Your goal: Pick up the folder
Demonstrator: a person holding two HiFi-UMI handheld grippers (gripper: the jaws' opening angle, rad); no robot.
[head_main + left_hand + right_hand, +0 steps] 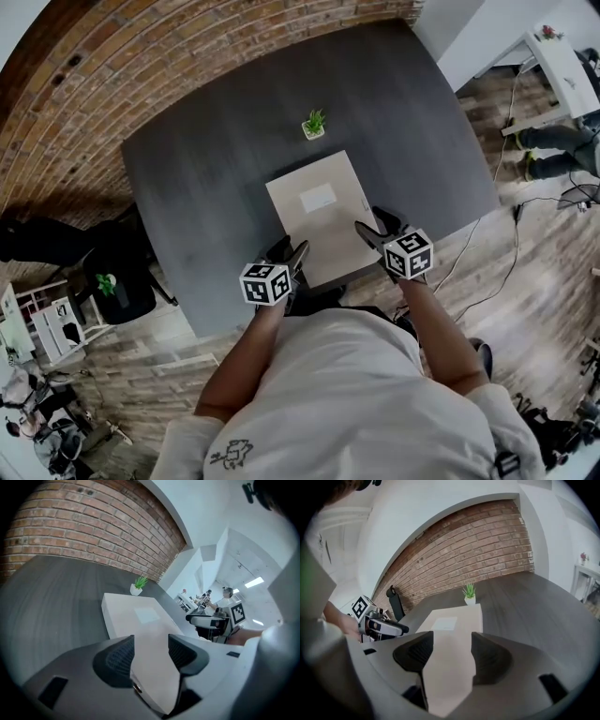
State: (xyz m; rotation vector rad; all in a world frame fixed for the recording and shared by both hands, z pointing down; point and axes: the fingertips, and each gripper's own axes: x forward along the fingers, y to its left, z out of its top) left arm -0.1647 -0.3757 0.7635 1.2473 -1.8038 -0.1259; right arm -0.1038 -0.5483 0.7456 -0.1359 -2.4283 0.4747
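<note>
Flat cream card folder (317, 217) with a pale rectangular label (318, 198) lay on the dark grey wood-grain bench (206, 169). Its near edge was at the bench's front lip and looked to overhang slightly. Left gripper (292, 251) and right gripper (377, 228) were each at one near corner. Both pairs of ribbed black fingers (118, 658) stood apart with the folder's edge between them, and the pads weren't pressing that I could see. My read was that the grip hadn't been made yet. To do it well, both needed to go further in so the pads overlapped solid card rather than just the corner tips. Then they'd close evenly and lift level, since a thin sheet held by one edge would likely sag or twist. The card looked matte, smooth and thin, so probably a bit slippery, and the ribbed pads should help there. The small green plant in a white pot (314, 125) sat beyond the far edge, apart from the folder and no obstacle.
</note>
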